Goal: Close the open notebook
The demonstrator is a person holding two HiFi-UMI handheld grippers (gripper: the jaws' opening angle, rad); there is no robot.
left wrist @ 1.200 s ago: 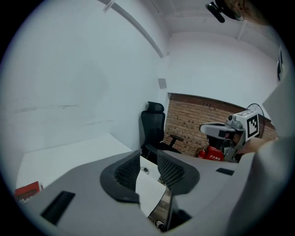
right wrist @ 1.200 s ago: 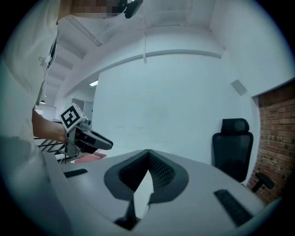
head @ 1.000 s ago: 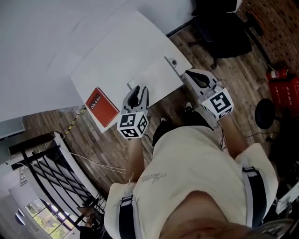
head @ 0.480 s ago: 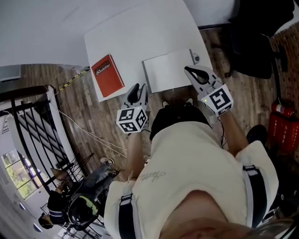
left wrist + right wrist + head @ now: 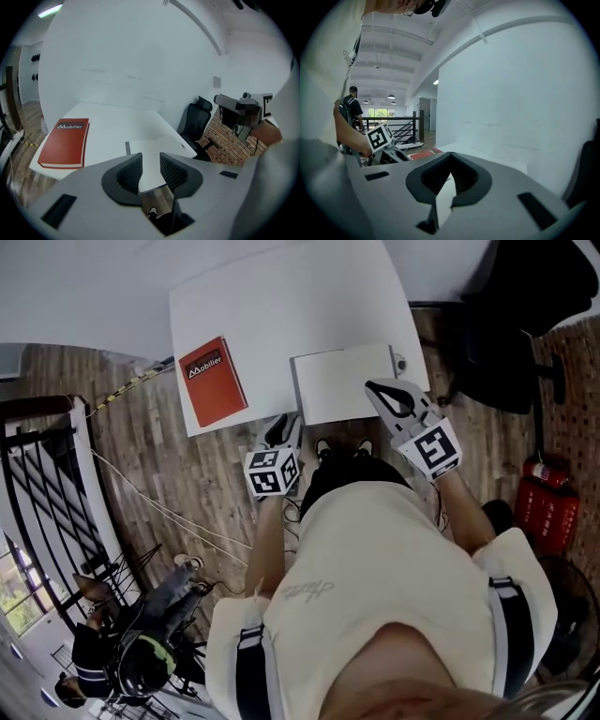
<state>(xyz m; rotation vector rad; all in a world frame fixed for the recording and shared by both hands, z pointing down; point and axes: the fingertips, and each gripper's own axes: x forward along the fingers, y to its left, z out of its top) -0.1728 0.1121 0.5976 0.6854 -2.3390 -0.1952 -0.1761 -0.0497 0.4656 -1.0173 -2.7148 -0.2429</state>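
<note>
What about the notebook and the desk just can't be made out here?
- Open notebook: in the head view, too small to tell whether its pages carry writing.
- Same notebook, left gripper view: near part hidden behind the left gripper.
- Right gripper view: the right gripper covers the table with its own body; only a white sliver shows.
- Small round thing at the table corner: too small to name.

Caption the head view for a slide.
Left gripper and right gripper near the open notebook on a white table; red book alongside.
</note>
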